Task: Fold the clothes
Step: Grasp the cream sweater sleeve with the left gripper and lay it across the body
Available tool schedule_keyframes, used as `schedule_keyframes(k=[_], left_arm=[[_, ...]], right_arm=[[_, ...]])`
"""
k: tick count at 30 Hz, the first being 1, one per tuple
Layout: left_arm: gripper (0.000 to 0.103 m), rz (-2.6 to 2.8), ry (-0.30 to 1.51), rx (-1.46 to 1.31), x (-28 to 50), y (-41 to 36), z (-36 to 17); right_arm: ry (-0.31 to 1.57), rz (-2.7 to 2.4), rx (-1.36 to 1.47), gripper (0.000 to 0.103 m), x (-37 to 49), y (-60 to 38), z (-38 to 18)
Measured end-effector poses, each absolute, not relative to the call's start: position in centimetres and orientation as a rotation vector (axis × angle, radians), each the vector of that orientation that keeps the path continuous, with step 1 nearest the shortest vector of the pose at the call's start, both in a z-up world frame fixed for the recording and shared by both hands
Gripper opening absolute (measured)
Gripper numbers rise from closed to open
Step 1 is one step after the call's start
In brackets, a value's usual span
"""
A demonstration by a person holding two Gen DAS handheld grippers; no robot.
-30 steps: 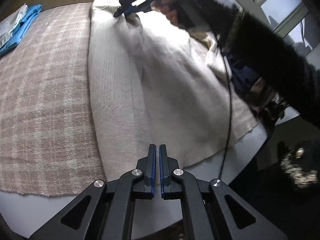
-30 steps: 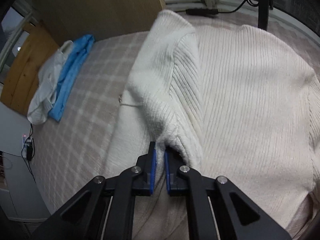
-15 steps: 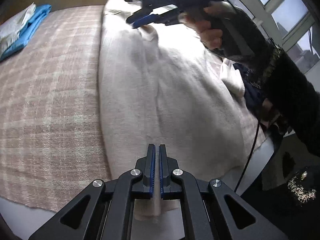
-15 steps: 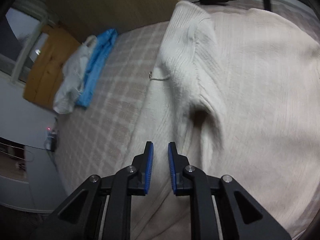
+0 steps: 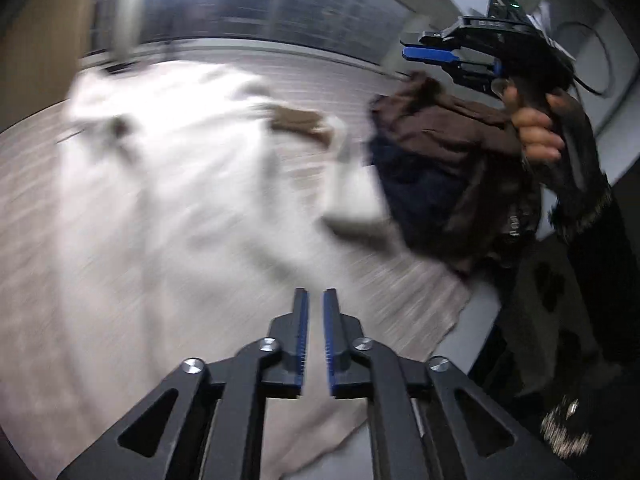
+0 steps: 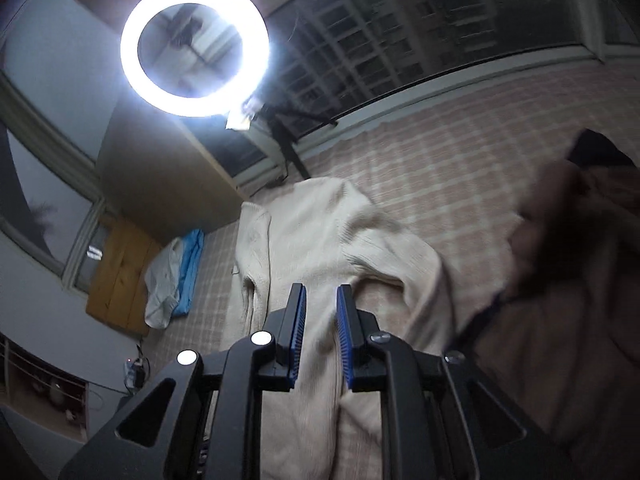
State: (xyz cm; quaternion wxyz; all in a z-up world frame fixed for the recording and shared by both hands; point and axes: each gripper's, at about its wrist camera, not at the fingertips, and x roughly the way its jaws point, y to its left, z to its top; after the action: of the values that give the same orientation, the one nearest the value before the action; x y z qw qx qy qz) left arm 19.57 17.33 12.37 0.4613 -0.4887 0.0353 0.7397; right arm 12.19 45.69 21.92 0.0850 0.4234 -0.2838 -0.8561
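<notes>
Between folds, both the left gripper (image 5: 313, 334) and right gripper (image 6: 320, 334) hang narrowly parted and empty above the cream sweater (image 6: 320, 240) lying ahead, so next probably comes regrasping an edge.

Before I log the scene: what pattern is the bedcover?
Pink-and-cream plaid bedcover, clearest in the right wrist view.

left wrist: low over the cream sweater (image 5: 168, 208), facing across it to the window, blurred | right wrist: raised above the sweater (image 6: 320, 240), tilted up toward the ring light (image 6: 195, 46) | shared: sweater, plaid cloth (image 6: 460, 168)
</notes>
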Motion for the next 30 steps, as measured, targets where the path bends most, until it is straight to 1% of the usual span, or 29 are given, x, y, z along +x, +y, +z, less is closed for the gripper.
schedule_keyframes(k=[1, 3, 6, 9, 11, 12, 13, 15, 17, 18, 20, 22, 23, 25, 28, 30], left_arm=[[0.025, 1.79, 0.095, -1.183, 19.4, 19.1, 12.4], [0.034, 1.726, 0.104, -1.168, 19.1, 23.0, 12.4], [0.035, 1.675, 0.169, -1.135, 19.7, 28.1, 12.1], [0.035, 1.744, 0.286, -1.168, 19.8, 31.7, 11.0], [0.032, 1.81, 0.316, -1.202, 19.1, 32.6, 10.1], [0.022, 1.824, 0.297, -1.225, 18.7, 32.5, 9.7], [0.004, 1.837, 0.279, -1.247, 18.2, 32.4, 9.2], [0.003, 1.857, 0.238, -1.267, 17.6, 31.8, 8.9], [0.003, 1.885, 0.165, -1.252, 17.8, 30.5, 9.7], [0.003, 1.896, 0.109, -1.237, 18.3, 29.3, 10.7], [0.003, 1.92, -0.012, -1.202, 19.7, 26.3, 13.1], [0.003, 1.96, -0.087, -1.15, 21.6, 23.4, 15.5], [0.0, 1.991, -0.105, -1.113, 22.9, 21.7, 16.8], [0.0, 2.055, -0.095, -1.079, 25.3, 19.2, 18.1], [0.001, 2.078, -0.086, -1.157, 27.5, 16.5, 17.5], [0.001, 2.101, 0.0, -1.206, 27.9, 16.3, 16.6]], right_arm=[[-0.872, -2.584, 1.257, 0.016, 13.6, 46.4, 22.2], [-0.916, -2.624, 1.276, 0.018, 16.0, 47.4, 22.2], [-0.96, -2.651, 1.299, 0.018, 18.9, 48.1, 22.2], [-0.934, -2.667, 1.31, 0.018, 20.5, 48.4, 22.4], [-0.914, -2.664, 1.307, 0.019, 20.6, 48.6, 22.5], [-0.905, -2.662, 1.305, 0.019, 20.6, 48.7, 22.5], [-0.896, -2.655, 1.3, 0.019, 20.4, 48.8, 22.5], [-0.842, -2.627, 1.295, 0.02, 19.3, 48.7, 22.4], [-0.77, -2.617, 1.3, 0.025, 18.0, 48.5, 22.2], [-0.729, -2.615, 1.305, 0.029, 17.1, 48.4, 22.1], [-0.697, -2.577, 1.317, 0.03, 15.2, 48.2, 21.4], [-0.675, -2.531, 1.331, 0.03, 13.0, 47.8, 20.6], [-0.654, -2.514, 1.35, 0.03, 11.8, 47.4, 20.0], [-0.61, -2.484, 1.398, 0.03, 9.1, 46.5, 18.6], [-0.548, -2.442, 1.476, 0.03, 5.5, 45.1, 16.5], [-0.47, -2.448, 1.546, 0.03, 3.5, 44.3, 15.1]])
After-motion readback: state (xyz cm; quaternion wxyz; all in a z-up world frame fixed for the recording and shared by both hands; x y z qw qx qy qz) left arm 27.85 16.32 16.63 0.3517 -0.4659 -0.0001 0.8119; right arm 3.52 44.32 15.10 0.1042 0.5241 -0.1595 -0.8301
